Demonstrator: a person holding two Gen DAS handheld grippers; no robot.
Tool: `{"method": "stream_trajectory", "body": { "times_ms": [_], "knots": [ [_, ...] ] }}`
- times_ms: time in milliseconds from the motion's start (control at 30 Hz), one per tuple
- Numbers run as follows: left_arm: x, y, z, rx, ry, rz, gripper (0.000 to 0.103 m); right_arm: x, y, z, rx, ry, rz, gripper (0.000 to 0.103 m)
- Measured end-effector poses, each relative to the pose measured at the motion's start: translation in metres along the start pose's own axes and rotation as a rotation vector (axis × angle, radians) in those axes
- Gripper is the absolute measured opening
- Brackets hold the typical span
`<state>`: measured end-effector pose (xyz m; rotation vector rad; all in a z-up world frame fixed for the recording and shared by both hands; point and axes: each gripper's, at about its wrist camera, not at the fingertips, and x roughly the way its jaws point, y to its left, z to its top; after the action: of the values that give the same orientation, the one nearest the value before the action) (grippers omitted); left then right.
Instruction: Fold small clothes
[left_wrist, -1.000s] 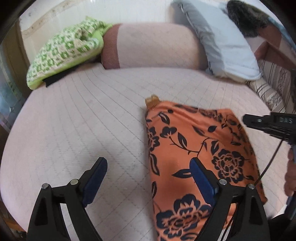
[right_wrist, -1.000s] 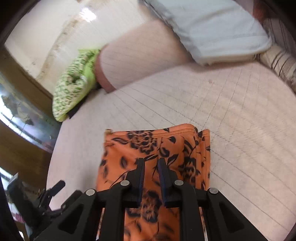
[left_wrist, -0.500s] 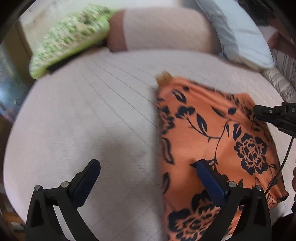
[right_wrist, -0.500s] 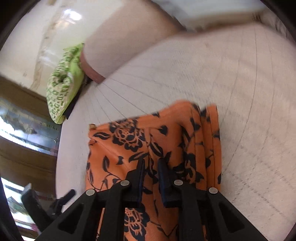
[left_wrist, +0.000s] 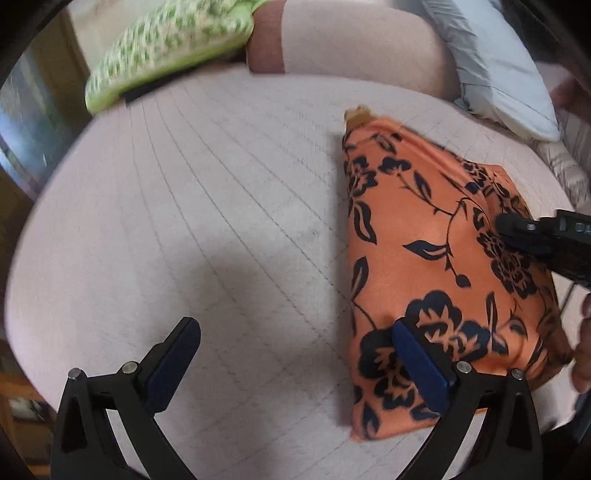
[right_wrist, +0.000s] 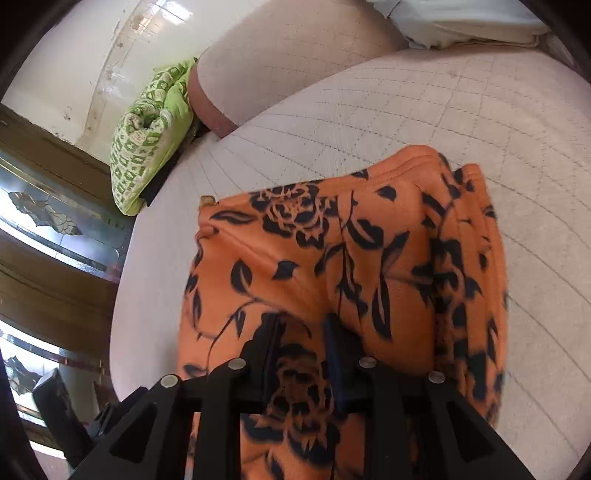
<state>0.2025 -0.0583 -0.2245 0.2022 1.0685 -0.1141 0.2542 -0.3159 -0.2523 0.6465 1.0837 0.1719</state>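
Hovering wide apart, left gripper (left_wrist: 295, 365) straddles the orange floral garment (left_wrist: 436, 266)'s near edge, long axis running away; right gripper (right_wrist: 301, 343) just opening, fabric between its jaws.

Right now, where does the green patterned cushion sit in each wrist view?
Left wrist: green patterned cushion at upper left, blurred, against the pink bolster.
Right wrist: cushion at left of centre, beside the same bolster.
Shared landmark: the orange floral garment.
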Motion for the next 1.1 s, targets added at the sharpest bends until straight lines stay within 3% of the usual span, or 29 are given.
{"method": "stream_trajectory", "body": {
  "times_ms": [67,333,433,567,667,800,967,1033,1100],
  "knots": [
    [-0.015,0.002,-0.003,0.023,-0.052,0.037,0.103,-0.018,-0.001,-0.008,0.002,-0.012,0.03,0.027],
    [-0.059,0.017,-0.011,-0.021,-0.182,0.047,0.103,-0.077,-0.006,-0.048,-0.011,-0.062,0.044,0.031],
    [-0.072,0.015,-0.009,-0.007,-0.237,0.064,0.103,-0.08,-0.009,-0.068,-0.005,-0.031,0.04,0.032],
    [-0.096,0.01,-0.011,0.009,-0.304,0.085,0.103,-0.06,-0.014,-0.085,-0.001,0.047,-0.034,0.035],
    [-0.112,0.009,-0.012,0.019,-0.342,0.093,0.103,-0.061,-0.007,-0.084,-0.03,0.047,-0.05,0.034],
    [-0.129,0.006,-0.011,0.032,-0.386,0.103,0.103,-0.074,-0.006,-0.081,-0.011,0.004,0.003,0.035],
    [-0.143,0.005,-0.01,0.031,-0.415,0.109,0.103,-0.102,0.001,-0.077,-0.047,-0.116,0.074,0.035],
    [-0.149,0.006,-0.01,0.029,-0.425,0.111,0.103,-0.11,0.008,-0.076,-0.061,-0.162,0.104,0.043],
    [-0.152,0.005,-0.01,0.033,-0.434,0.117,0.103,-0.12,0.012,-0.076,-0.073,-0.208,0.122,0.064]
  ]
}}
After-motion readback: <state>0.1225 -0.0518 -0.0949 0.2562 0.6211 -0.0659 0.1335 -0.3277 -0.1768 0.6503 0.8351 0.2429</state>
